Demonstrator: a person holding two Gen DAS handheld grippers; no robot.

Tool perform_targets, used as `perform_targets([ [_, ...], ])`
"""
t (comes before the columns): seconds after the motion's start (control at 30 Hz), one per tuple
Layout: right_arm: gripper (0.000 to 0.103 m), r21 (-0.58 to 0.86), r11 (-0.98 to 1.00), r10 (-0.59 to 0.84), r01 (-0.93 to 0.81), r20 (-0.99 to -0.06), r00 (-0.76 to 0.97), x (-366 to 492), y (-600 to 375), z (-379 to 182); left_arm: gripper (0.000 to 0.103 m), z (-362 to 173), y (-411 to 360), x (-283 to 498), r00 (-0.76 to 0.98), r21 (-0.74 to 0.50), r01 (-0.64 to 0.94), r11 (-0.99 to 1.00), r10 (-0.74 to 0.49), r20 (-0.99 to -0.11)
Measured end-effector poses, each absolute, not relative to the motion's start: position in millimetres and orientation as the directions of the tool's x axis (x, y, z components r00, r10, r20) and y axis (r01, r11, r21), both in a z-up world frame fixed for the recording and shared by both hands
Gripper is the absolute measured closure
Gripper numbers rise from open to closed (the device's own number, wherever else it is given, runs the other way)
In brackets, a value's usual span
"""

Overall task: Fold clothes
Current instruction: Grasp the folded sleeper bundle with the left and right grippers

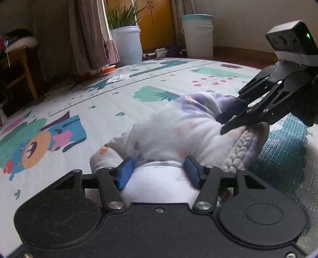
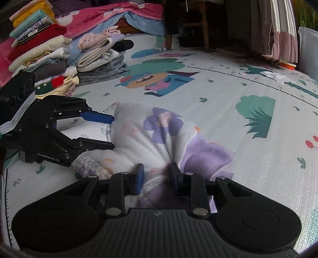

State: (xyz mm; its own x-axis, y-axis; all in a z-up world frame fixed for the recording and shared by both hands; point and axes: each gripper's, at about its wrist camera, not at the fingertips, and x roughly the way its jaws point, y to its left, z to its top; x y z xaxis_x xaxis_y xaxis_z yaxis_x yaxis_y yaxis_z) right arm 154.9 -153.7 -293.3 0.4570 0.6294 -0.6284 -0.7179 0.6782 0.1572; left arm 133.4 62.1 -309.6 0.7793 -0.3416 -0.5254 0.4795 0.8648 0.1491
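A white fleece garment [image 1: 174, 131] with purple flowers and a lilac lining lies bunched on the play mat [image 1: 99, 103]; it also shows in the right wrist view [image 2: 143, 137]. My left gripper [image 1: 159, 172] has its jaws apart around a thick fold of the garment, the blue pads [image 1: 125, 172] against the fabric. It shows from the side in the right wrist view [image 2: 112, 132], jaws spread. My right gripper [image 2: 156, 176] straddles a bunched ridge of the garment with its jaws partly closed. In the left wrist view it [image 1: 222, 123] comes in from the right onto the cloth.
Stacks of folded clothes [image 2: 45, 51] and a pink blanket [image 2: 111, 15] sit at the far left of the mat. White buckets [image 1: 127, 43] and curtains [image 1: 93, 35] stand past the mat's far edge. A wooden chair [image 1: 23, 69] stands at the left.
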Motion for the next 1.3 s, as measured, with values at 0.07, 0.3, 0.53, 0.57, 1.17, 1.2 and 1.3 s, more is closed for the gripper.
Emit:
perform_targets([
  [0.07,0.073,0.165,0.685,0.615,-0.71,-0.653,0.442,158.4,-150.6,-284.4,0.046,-296.6,60.9,131.3,0.772,0.135,0.462,0.877,-0.323,-0.547],
  [0.3,0.014,0.265,0.804,0.565,-0.533,-0.62,0.544,146.0,-188.1,-234.7,0.035,-252.8,115.3,110.8,0.771,-0.208,0.254,0.945,-0.328,-0.546],
  [0.53,0.014,0.578,0.798,0.576,-0.172,-0.647,0.499,167.0,-235.8,-275.2,0.031,-286.1,168.6,121.5,0.671,-0.639,-0.093,0.764,-0.426,-0.607],
  [0.57,0.014,0.62,0.772,0.598,-0.139,-0.637,0.486,169.4,-237.9,-281.9,0.031,-291.2,171.0,122.6,0.658,-0.67,-0.125,0.731,-0.444,-0.607],
  [1.17,0.054,0.805,0.593,0.746,-0.031,-0.534,0.399,173.9,-233.5,-327.2,0.058,-269.1,130.9,162.6,0.413,-0.543,-0.116,0.832,-0.457,-0.788],
  [1.2,0.056,0.814,0.58,0.748,-0.027,-0.52,0.413,172.2,-237.0,-325.3,0.059,-263.8,127.1,164.4,0.401,-0.528,-0.106,0.843,-0.45,-0.798],
  [1.3,0.057,0.84,0.542,0.752,-0.018,-0.475,0.458,166.9,-248.5,-318.9,0.059,-243.9,114.0,175.2,0.38,-0.512,-0.076,0.856,-0.45,-0.808],
])
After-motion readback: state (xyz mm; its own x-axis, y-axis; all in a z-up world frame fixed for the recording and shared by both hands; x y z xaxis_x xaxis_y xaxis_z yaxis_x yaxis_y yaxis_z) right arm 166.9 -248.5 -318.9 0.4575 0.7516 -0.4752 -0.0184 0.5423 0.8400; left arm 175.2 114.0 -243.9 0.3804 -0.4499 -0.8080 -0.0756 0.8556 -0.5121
